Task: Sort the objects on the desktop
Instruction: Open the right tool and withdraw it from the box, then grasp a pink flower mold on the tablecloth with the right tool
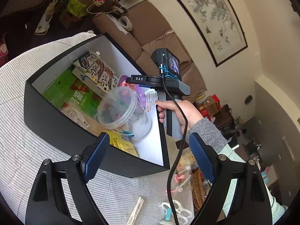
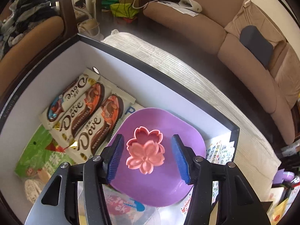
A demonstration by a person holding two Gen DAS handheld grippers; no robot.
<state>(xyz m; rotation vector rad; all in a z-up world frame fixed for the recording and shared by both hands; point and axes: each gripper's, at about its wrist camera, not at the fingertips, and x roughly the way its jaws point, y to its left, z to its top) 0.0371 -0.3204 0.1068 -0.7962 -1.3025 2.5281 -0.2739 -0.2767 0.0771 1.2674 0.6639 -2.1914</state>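
Observation:
A black box with white inside walls [image 1: 61, 131] [image 2: 150, 78] stands on the striped cloth. In it lie three Dove chocolate bars [image 2: 84, 116] [image 1: 97, 71], a green seaweed pack [image 2: 37, 153] [image 1: 65, 91], a clear lidded tub [image 1: 118, 106] and a purple plate [image 2: 159, 178]. Pink flower-shaped moulds [image 2: 145, 151] lie on the plate. My right gripper [image 2: 148, 155] is open, its pads either side of the moulds and above them, apart from them. In the left wrist view only its handle [image 1: 168, 86] shows, over the box. My left gripper [image 1: 150, 157] is open and empty over the box's near wall.
On the cloth near the left gripper lie wooden sticks [image 1: 136, 211], a white plastic ring piece [image 1: 180, 210], a wicker basket [image 1: 198, 187] and small wrapped items. A brown sofa [image 2: 243, 46] stands beyond the table. Sticker sheets [image 2: 219, 151] lie in the box's right corner.

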